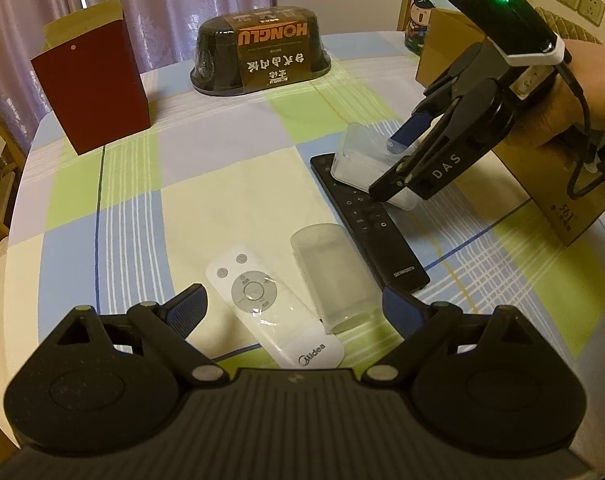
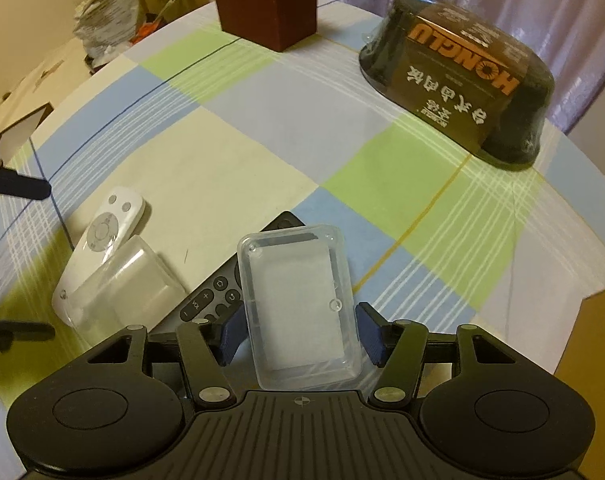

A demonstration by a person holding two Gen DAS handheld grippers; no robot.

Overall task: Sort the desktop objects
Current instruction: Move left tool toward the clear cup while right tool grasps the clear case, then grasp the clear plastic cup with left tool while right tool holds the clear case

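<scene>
A checked cloth (image 1: 206, 184) covers the worktop, matt and soft-looking. The clear plastic box (image 2: 298, 312) is glossy, the frosted plastic box (image 1: 334, 276) duller. The white remote (image 1: 262, 300) sits in shiny film; the black remote (image 1: 382, 240) is matt plastic.

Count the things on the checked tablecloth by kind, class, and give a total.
Remote controls: 2, white remote and black remote
Clear plastic boxes: 2, box on the cloth and box in the right claw
Red box: 1
Black wrapped package: 1
Total: 6
</scene>
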